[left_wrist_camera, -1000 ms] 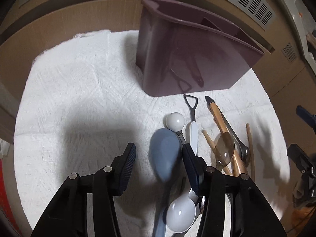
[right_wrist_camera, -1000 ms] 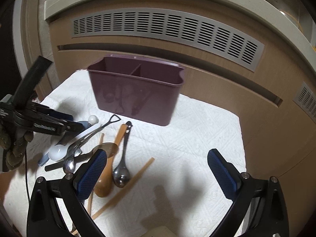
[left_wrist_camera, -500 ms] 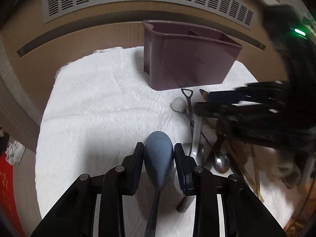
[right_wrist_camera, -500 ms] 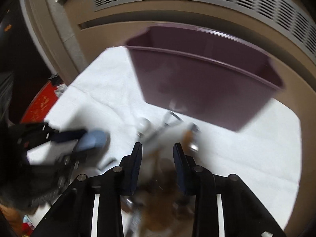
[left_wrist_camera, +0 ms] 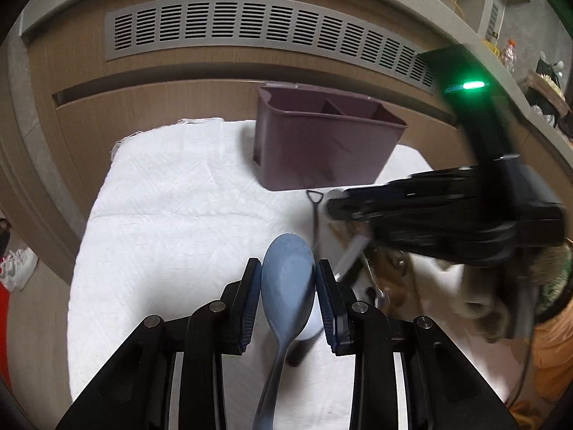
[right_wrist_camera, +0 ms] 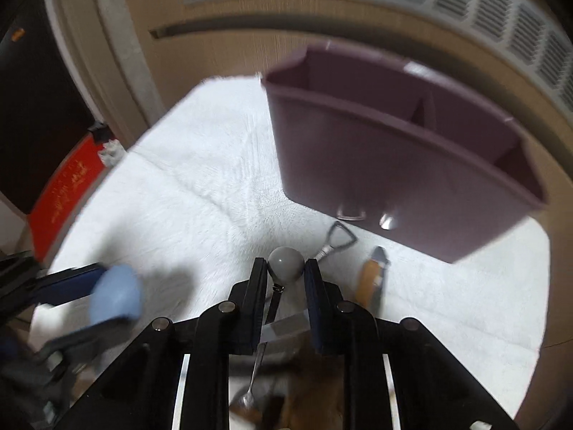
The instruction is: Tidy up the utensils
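My left gripper (left_wrist_camera: 288, 268) is shut on the bowl of a blue spoon (left_wrist_camera: 286, 290), held a little above the white towel (left_wrist_camera: 172, 222); the spoon's handle runs back under the gripper. The same blue spoon (right_wrist_camera: 114, 295) shows blurred at the left of the right wrist view. My right gripper (right_wrist_camera: 285, 268) is closing its jaws on the grey ball end (right_wrist_camera: 285, 261) of a metal utensil, with both pads against the ball. From the left wrist view the right gripper (left_wrist_camera: 335, 208) reaches in from the right over the pile. The purple two-compartment caddy (right_wrist_camera: 394, 165) stands behind.
Loose utensils lie in front of the caddy (left_wrist_camera: 322, 143): a loop-handled metal one (right_wrist_camera: 340, 236) and a wooden-handled one (right_wrist_camera: 370, 279). A wooden cabinet front with a vent grille (left_wrist_camera: 250, 28) rises behind the towel. A gloved hand and orange sleeve (left_wrist_camera: 548, 344) are at the right.
My left gripper shut on the blue spoon and lifted it toward me. My right gripper swung left over the pile and narrowed from wide open onto the grey ball end.
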Demonstrator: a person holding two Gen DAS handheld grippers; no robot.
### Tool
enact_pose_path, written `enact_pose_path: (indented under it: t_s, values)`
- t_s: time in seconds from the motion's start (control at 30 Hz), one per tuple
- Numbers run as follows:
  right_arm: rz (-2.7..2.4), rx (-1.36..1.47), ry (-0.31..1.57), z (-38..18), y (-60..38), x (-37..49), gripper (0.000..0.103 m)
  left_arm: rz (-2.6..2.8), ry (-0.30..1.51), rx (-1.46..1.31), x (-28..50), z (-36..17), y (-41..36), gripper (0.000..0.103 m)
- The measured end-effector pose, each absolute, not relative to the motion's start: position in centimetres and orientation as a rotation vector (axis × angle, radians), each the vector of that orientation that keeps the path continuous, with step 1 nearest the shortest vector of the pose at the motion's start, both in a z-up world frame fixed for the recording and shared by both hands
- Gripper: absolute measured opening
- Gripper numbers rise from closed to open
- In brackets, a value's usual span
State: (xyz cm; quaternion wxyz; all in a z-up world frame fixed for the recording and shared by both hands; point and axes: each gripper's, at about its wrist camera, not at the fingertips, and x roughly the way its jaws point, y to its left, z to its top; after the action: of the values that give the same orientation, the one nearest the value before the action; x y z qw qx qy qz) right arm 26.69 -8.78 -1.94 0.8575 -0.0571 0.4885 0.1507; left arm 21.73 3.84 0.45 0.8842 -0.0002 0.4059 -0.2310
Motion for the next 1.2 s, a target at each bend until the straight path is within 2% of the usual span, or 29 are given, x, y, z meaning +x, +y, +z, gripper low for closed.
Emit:
enact_pose_path:
  t_s: [0.37, 0.5, 0.77, 0.83, 0.9, 0.97, 1.0, 1.2]
  values:
    - [0.294, -0.088, 0.820, 6.9, -15.5, 18.7, 0.020, -0.522, 0.728, -0.011, 19.0, 6.7, -1.3, 0.030]
    - [0.270, -0.069, 0.765, 9.2, -17.7, 17.5, 0.020, -0.521, 0.684, 0.007, 18.4, 8.9, -3.1, 0.020]
    - [0.228, -0.084, 0.663, 12.4, -19.4, 15.9, 0.020, -0.482, 0.634, 0.025, 18.3, 11.0, -4.2, 0.015]
    - [0.231, -0.092, 0.669, 12.4, -19.6, 15.5, 0.020, -0.513, 0.663, 0.054, 18.4, 10.5, -4.5, 0.017]
    - [0.239, -0.093, 0.692, 11.8, -19.9, 15.0, 0.020, -0.544, 0.729, 0.108, 18.6, 8.9, -5.0, 0.026]
    - [0.243, -0.085, 0.730, 10.6, -20.2, 14.9, 0.020, -0.560, 0.808, 0.170, 18.6, 6.5, -5.4, 0.045]
    - [0.240, -0.086, 0.748, 9.9, -20.5, 14.6, 0.020, -0.556, 0.838, 0.189, 18.5, 5.4, -5.4, 0.048]
    - [0.243, -0.087, 0.812, 6.5, -21.8, 13.8, 0.020, -0.517, 1.049, 0.095, 19.6, 0.0, -3.6, 0.051]
